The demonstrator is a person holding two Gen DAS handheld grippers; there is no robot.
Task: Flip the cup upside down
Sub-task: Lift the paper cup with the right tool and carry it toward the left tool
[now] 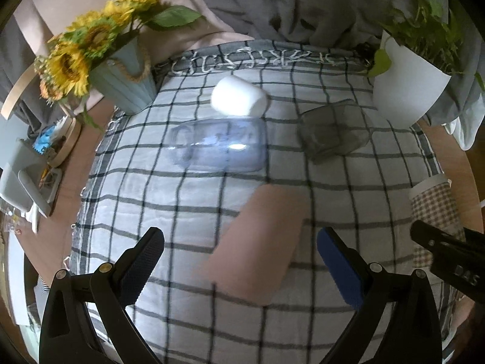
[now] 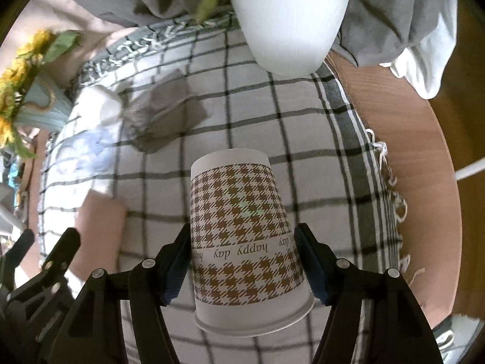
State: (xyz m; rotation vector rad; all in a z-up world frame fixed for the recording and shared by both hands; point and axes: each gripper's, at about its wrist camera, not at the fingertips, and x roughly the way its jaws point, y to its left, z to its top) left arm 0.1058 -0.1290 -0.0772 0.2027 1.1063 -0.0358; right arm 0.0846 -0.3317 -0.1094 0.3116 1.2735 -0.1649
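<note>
A houndstooth paper cup [image 2: 242, 242] printed "happy day" stands upside down, rim down, between the fingers of my right gripper [image 2: 242, 261]. The jaws sit close at both sides of the cup; I cannot tell whether they press it. The same cup [image 1: 436, 209] shows at the right edge of the left wrist view, with the right gripper's black finger in front of it. My left gripper [image 1: 239, 267] is open and empty above the checked cloth [image 1: 169, 200], with a pink cup [image 1: 257, 245] lying on its side between its fingers further out.
On the cloth lie a white cup [image 1: 239, 97], a clear blue mug [image 1: 218, 145] and a grey glass cup [image 1: 333, 130], all on their sides. A sunflower pot [image 1: 121, 82] stands back left, a white plant pot [image 1: 406, 91] back right. Wooden table edge [image 2: 409, 157] at right.
</note>
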